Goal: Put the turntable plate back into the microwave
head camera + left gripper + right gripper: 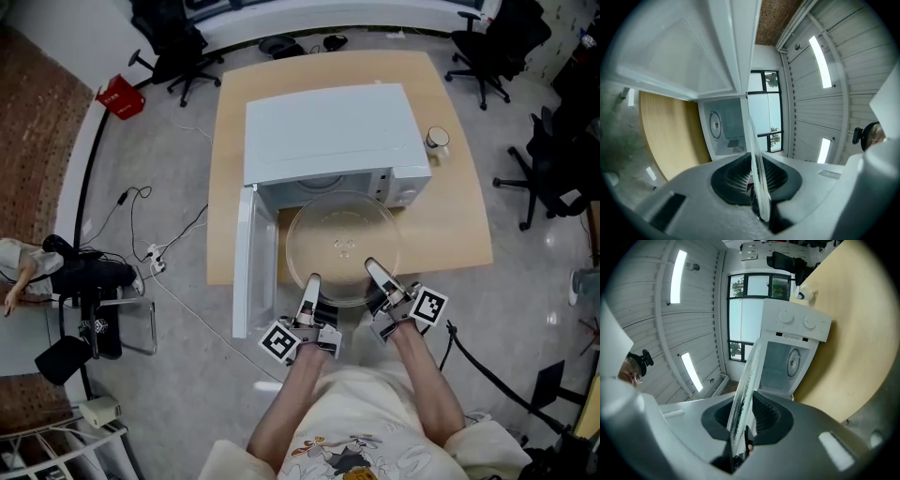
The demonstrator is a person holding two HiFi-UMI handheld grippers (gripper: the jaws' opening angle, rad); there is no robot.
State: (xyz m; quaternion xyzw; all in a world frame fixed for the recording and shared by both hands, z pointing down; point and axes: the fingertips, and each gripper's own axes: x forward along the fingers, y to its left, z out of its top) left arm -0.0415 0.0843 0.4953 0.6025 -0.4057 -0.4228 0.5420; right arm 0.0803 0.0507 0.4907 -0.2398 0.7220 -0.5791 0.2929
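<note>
A round clear glass turntable plate (343,246) hangs level in front of the white microwave (328,141), whose door (246,267) stands swung open to the left. My left gripper (310,284) is shut on the plate's near left rim and my right gripper (374,272) is shut on its near right rim. In the left gripper view the plate (755,161) shows edge-on between the jaws, with the open cavity (725,126) beyond. The right gripper view shows the plate's edge (745,397) clamped the same way, facing the cavity (785,366) and the control knobs.
The microwave stands on a light wooden table (450,225), with a white mug (437,140) to its right. Office chairs (492,42) and cables (159,253) surround the table on the grey floor. A red box (120,97) lies at far left.
</note>
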